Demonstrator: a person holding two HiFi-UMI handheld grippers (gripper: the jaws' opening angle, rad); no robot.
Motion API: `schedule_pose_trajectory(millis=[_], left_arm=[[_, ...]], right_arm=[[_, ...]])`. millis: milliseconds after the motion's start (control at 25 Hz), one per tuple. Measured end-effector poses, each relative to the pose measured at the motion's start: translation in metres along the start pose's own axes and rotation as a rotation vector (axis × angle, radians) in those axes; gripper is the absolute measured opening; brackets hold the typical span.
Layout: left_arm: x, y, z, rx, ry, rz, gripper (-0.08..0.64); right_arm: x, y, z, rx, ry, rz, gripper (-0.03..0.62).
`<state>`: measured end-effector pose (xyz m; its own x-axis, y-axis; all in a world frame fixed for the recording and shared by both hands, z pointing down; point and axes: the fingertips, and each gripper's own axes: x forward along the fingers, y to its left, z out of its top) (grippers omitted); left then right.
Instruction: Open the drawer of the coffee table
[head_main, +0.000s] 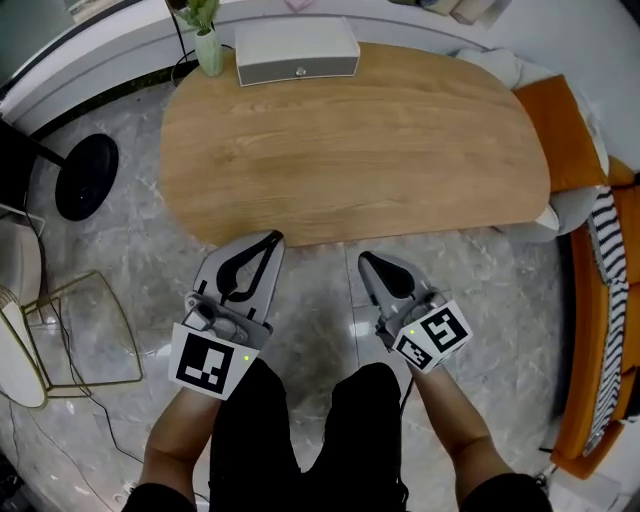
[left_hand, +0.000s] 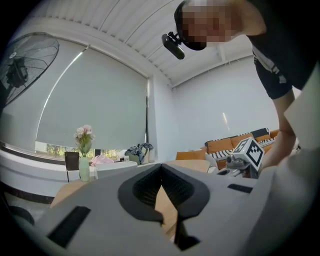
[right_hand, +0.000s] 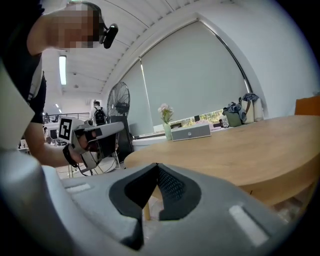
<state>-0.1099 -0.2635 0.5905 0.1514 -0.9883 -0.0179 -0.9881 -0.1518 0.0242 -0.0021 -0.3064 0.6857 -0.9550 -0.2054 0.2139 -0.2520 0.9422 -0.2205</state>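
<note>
Coffee table (head_main: 360, 150) long axis left-right; left gripper (head_main: 274, 238), right gripper (head_main: 366, 258) clenched, empty.

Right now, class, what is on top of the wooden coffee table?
A white box and a vase of flowers stand at the coffee table's far edge. Under the top, any drawer is hidden.

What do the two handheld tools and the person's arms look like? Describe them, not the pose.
Both the left tool and right tool are grey plastic shells with black ribbed pads tapering to a point. Each carries a white cube with black square markers and a small green light. The person wears a black short-sleeved top and black trousers.
</note>
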Motion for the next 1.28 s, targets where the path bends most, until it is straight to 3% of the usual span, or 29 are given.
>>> schedule_pose_trajectory(millis=[400, 640, 880, 1080, 1280], left_arm=[[-0.030, -0.016, -0.062, 0.106, -0.085, -0.024, 0.008], [-0.035, -0.022, -0.079, 0.106, -0.082, -0.018, 0.008], [-0.041, -0.028, -0.100, 0.088, -0.070, -0.022, 0.008], [-0.038, -0.029, -0.108, 0.112, -0.065, -0.042, 0.008], [-0.039, -0.038, -0.124, 0.114, -0.041, -0.073, 0.008]], right_arm=[[0.030, 0.004, -0.069, -0.146, -0.059, 0.092, 0.005], [0.034, -0.004, -0.094, -0.139, -0.057, 0.092, 0.005], [0.042, -0.014, -0.113, -0.056, -0.086, 0.101, 0.005], [0.053, -0.023, -0.122, 0.017, -0.098, 0.137, 0.037], [0.059, -0.043, -0.146, 0.088, -0.069, 0.109, 0.089]])
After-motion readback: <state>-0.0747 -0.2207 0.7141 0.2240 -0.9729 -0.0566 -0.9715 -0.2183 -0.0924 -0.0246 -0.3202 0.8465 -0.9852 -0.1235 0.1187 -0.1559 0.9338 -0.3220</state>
